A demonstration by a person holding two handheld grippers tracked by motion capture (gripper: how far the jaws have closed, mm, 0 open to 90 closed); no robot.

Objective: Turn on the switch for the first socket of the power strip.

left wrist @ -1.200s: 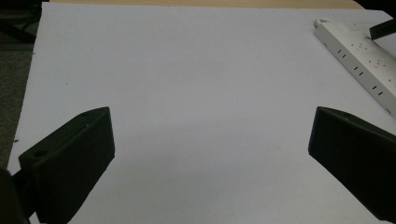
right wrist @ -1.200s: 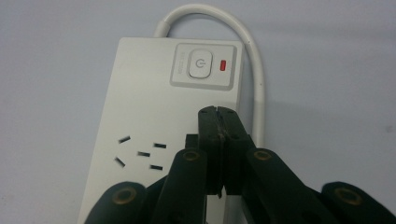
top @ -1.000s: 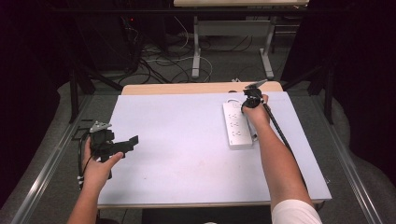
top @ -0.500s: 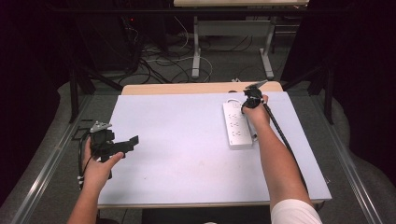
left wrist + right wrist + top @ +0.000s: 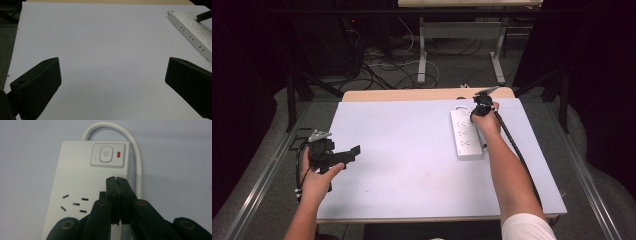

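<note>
One white power strip (image 5: 466, 133) lies right of centre in the high view, with one power button (image 5: 106, 154) and one red light (image 5: 118, 154). Two grippers: left (image 5: 353, 152), right (image 5: 482, 96).

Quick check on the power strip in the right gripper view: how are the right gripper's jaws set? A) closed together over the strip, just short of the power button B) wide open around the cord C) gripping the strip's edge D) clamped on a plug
A: the right gripper has its jaws pressed together with nothing between them, over the power strip just below the power button.
</note>
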